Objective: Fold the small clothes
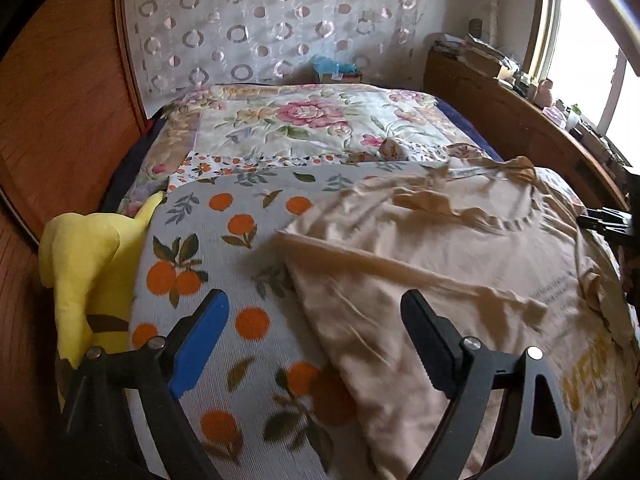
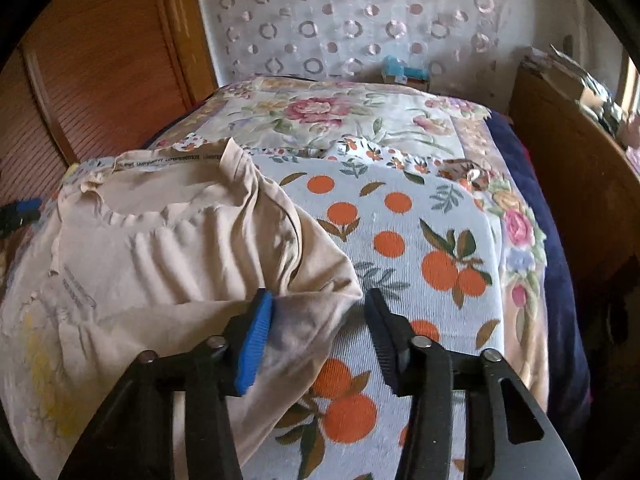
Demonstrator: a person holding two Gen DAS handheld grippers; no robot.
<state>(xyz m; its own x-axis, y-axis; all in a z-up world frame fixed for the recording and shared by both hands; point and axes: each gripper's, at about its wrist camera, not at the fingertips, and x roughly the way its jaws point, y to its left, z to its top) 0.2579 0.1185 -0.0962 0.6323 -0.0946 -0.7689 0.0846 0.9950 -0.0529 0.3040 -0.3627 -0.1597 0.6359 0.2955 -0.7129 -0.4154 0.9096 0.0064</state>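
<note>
A beige T-shirt [image 1: 440,240] lies spread, front up and wrinkled, on an orange-print blanket [image 1: 224,248] on a bed. My left gripper [image 1: 316,300] hangs open just above the shirt's left sleeve edge, with its blue pad over the blanket and its black pad over the fabric. In the right wrist view the same T-shirt [image 2: 160,248] fills the left side. My right gripper [image 2: 318,296] stands open over the right sleeve. The sleeve cloth lies between the jaws and against the blue pad [image 2: 256,340], but it is not pinched. The black pad is over the blanket [image 2: 420,240].
A yellow plush toy [image 1: 88,264] lies at the bed's left edge against a wooden panel [image 1: 68,100]. A floral quilt [image 1: 304,120] covers the far half of the bed. A small blue box [image 1: 336,68] sits at the far end. A cluttered wooden shelf [image 1: 500,92] runs along the right under a window.
</note>
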